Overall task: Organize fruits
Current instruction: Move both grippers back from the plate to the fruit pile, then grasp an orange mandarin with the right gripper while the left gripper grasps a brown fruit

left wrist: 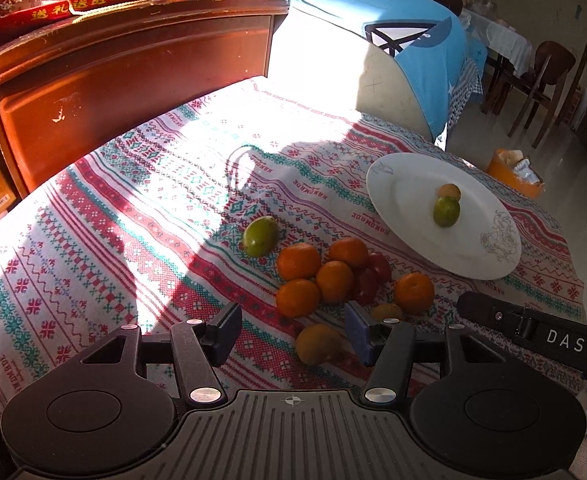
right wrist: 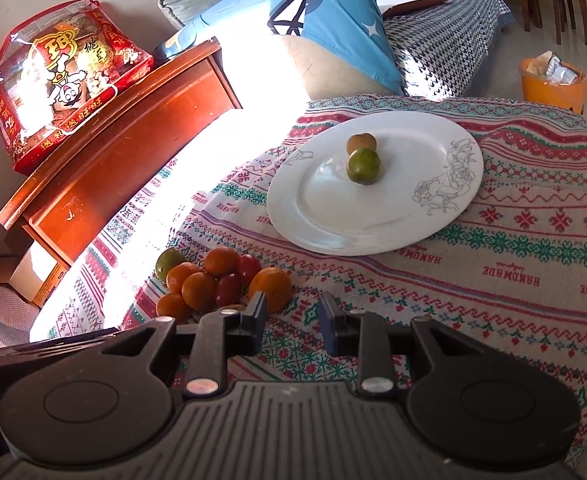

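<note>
Left gripper (left wrist: 293, 334) jaws part-open, empty, bracketing brown fruit (left wrist: 318, 343) at worktop's 6 o'clock edge, likely lining up a pick. Right gripper (right wrist: 292, 322) jaws narrow, empty. Plate (right wrist: 313, 208) at 2 o'clock carrying two fruits already.

We're looking into a lived-in home, a sitting and dining room by the look of it. A woven tablecloth (right wrist: 533, 240) is covering the bench, a sofa (right wrist: 445, 40) with a blue cushion (right wrist: 333, 28) is sitting behind it, wooden dining chairs (left wrist: 541, 76) are standing further back, and a red snack gift bag (right wrist: 61, 88) is resting on a wooden cabinet (right wrist: 125, 160).
</note>
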`<state>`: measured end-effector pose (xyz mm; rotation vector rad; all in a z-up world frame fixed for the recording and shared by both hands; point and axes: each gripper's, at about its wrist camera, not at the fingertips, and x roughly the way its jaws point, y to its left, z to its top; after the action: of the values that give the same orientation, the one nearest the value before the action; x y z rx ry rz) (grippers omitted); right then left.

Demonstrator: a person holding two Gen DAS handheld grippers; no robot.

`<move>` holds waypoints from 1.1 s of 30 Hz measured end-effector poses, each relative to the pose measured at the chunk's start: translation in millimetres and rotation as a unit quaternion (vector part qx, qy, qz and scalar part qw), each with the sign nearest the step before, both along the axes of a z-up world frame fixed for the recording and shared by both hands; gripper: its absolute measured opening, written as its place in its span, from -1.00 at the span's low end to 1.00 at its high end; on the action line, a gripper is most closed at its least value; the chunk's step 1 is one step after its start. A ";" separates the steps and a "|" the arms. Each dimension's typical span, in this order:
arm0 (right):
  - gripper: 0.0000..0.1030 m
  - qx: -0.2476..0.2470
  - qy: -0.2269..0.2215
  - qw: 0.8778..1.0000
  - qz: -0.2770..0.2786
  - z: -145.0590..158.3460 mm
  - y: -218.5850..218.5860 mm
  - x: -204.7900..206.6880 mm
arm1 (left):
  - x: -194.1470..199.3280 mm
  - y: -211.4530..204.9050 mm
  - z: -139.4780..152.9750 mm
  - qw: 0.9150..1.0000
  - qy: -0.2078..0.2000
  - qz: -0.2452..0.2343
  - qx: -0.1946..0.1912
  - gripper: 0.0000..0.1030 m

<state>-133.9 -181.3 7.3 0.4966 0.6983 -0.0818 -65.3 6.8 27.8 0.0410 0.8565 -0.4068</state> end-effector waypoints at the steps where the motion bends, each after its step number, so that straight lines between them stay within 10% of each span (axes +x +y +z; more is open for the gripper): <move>1: -0.40 0.000 -0.001 1.000 0.002 -0.2 0.8 0.2 | -2.4 1.0 -1.7 1.000 0.000 -0.001 0.003 0.08; 33: -0.28 0.005 0.008 1.000 -0.003 -18.4 17.4 35.3 | -11.5 -8.3 -30.6 1.000 -0.006 -0.017 0.012 0.01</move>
<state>-98.5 -163.9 -11.1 0.5072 0.7140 -0.0882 -76.8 -1.5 -2.8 0.0794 0.8494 -0.4275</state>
